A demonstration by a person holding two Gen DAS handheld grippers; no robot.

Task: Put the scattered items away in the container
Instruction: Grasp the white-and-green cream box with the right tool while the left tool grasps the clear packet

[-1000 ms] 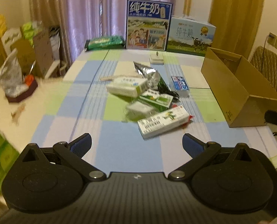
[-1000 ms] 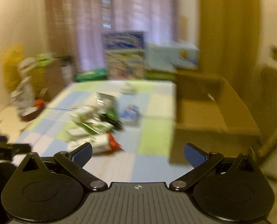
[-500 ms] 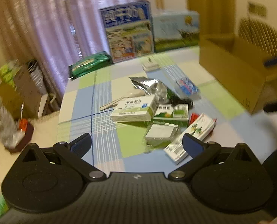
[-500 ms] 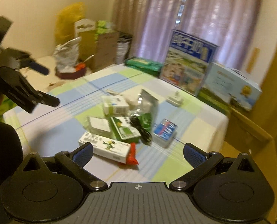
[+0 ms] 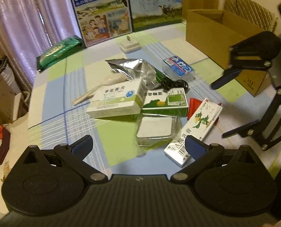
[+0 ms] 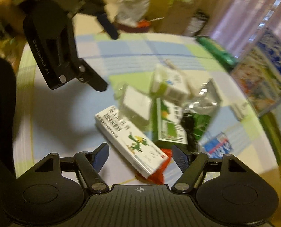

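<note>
Both grippers dropped toward pile | parrot box (image 6: 131, 141) between open empty right gripper (image 6: 140, 156) fingertips, long axis diagonal | left gripper (image 5: 138, 144) open, empty (farther) | carton (image 5: 223, 37) beyond pile

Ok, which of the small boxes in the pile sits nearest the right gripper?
The long white box with the green parrot; it lies directly ahead of the open right gripper, while the other cartons lie farther back.

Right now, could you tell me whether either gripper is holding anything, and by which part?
Nothing is held. The left gripper and the right gripper are both open above the scattered boxes; the long white box lies untouched.
</note>
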